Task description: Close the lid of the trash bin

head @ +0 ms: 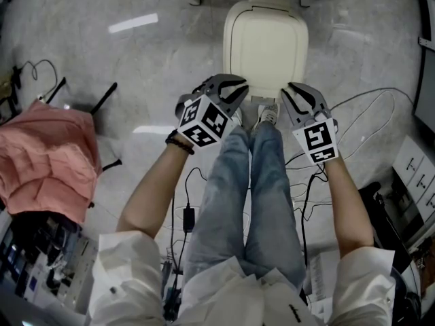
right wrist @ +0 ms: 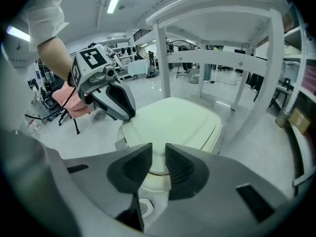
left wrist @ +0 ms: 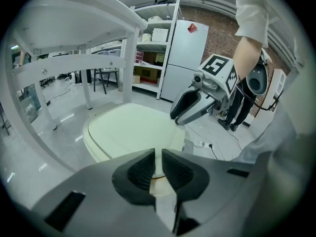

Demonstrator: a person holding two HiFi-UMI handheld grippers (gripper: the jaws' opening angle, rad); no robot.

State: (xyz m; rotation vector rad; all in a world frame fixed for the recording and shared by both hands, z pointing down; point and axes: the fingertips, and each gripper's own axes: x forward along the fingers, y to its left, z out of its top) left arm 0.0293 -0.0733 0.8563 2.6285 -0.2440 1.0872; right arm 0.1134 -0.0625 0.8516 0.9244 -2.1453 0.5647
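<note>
The trash bin stands on the floor ahead of the person's feet, and its cream lid lies flat and closed on it. The lid fills the middle of the left gripper view, and the lid does the same in the right gripper view. My left gripper hovers over the lid's near left corner, jaws almost touching, nothing between them. My right gripper hangs over the near right corner, jaws a narrow gap apart and empty. Each gripper shows in the other's view, beside the lid: right gripper, left gripper.
A white table stands over the bin, with its legs at either side. A pink cloth drapes a chair at the left. Cables trail over the floor at the right. The person's shoes sit just before the bin.
</note>
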